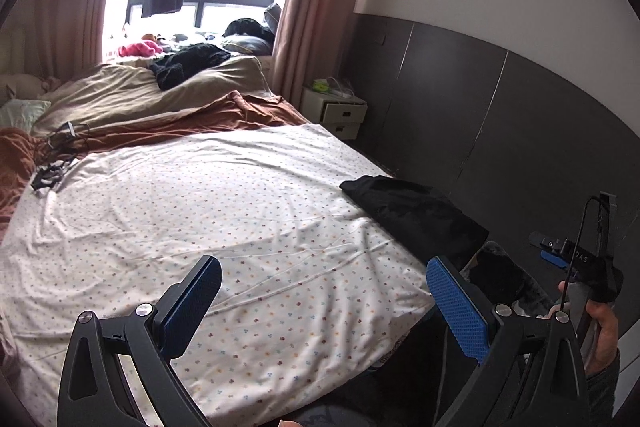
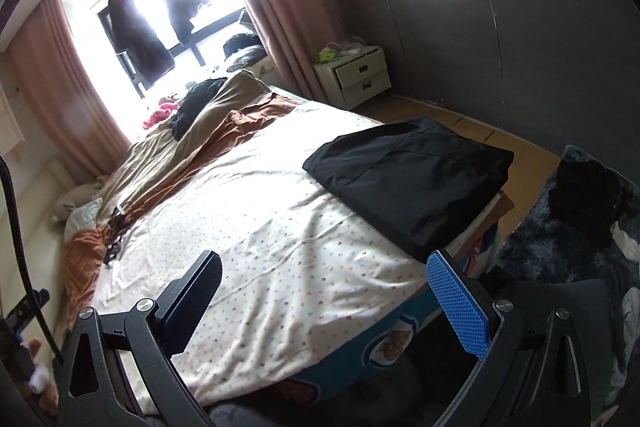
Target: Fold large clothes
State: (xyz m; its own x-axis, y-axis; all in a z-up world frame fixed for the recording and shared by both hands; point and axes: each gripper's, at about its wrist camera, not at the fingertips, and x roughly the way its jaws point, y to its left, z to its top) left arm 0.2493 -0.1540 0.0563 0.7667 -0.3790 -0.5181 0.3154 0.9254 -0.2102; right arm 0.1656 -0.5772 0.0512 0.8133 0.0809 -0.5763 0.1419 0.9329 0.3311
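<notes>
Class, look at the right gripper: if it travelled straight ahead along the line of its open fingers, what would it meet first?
Most likely the patterned bedsheet: the right gripper is open and empty, angled down over the bed's near corner. The folded black garment lies right of that line, so it would probably be missed, though fisheye depth is uncertain.

Only legible txt: letters "DAS", partly cut off, on the black body of the right claw, at 3 o'clock, left wrist view.
</notes>
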